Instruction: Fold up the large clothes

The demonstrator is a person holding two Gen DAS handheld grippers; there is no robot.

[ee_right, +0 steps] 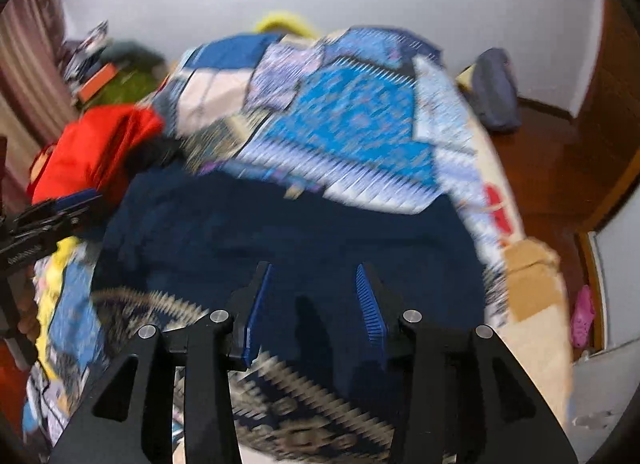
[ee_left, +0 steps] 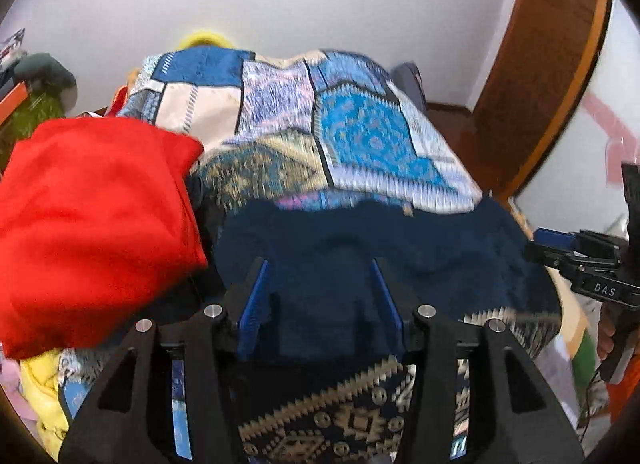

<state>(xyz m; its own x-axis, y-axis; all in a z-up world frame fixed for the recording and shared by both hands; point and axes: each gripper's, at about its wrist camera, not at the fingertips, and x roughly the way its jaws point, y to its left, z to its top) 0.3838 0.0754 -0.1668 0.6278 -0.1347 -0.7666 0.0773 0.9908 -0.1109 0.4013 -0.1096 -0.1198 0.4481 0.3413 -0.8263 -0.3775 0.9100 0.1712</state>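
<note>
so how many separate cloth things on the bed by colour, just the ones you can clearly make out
Red: 1, the red garment
Navy: 1, the navy garment under both open grippers, left gripper and right gripper
Blue patchwork: 1, the patterned bedspread
Yellow: 1, the yellow cloth at the near left edge
Total: 4

1. You see a dark navy garment point(ee_left: 400, 240), plain in colour.
2. You see a patchwork bedspread point(ee_left: 360, 136) in blue, white and cream panels with geometric prints.
3. You see a plain red cloth point(ee_left: 92, 224).
4. You see a yellow cloth point(ee_left: 44, 396) at the lower left.
5. You see black grippers with blue finger pads point(ee_right: 372, 304).
6. You see a pink shoe point(ee_right: 582, 316) on the brown floor point(ee_right: 560, 168).
</note>
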